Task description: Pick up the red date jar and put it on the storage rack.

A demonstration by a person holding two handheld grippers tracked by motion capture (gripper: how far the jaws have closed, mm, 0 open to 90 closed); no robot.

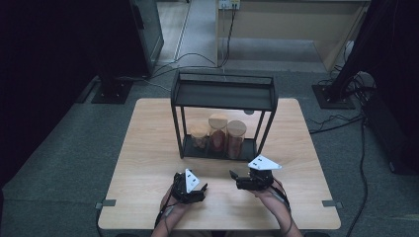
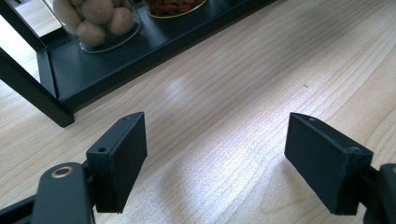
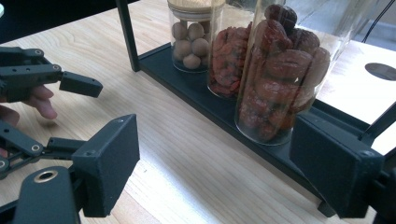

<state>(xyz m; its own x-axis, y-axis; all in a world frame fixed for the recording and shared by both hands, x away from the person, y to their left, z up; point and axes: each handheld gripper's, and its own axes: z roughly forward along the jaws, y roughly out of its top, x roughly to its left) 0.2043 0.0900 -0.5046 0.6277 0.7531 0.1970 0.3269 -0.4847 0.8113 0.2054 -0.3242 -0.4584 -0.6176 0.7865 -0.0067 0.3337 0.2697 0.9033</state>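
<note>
At twelve o'clock of the released right hand-held gripper [image 3: 212, 163], the date jar [image 3: 280, 70] could tip if a jaw clips it; left hand-held gripper [image 2: 215, 158] also released.

Three jars [image 1: 218, 132] in a row on rack's lower shelf [image 1: 218, 148], rack mid-table [image 1: 148, 148], both hand-held grippers [image 1: 190, 190] before it.

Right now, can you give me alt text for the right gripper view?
Three glass jars stand in a row on a black rack's bottom shelf: the nearest jar holds brownish-red dried fruit. The right tool is open, empty, above the wooden table.
</note>
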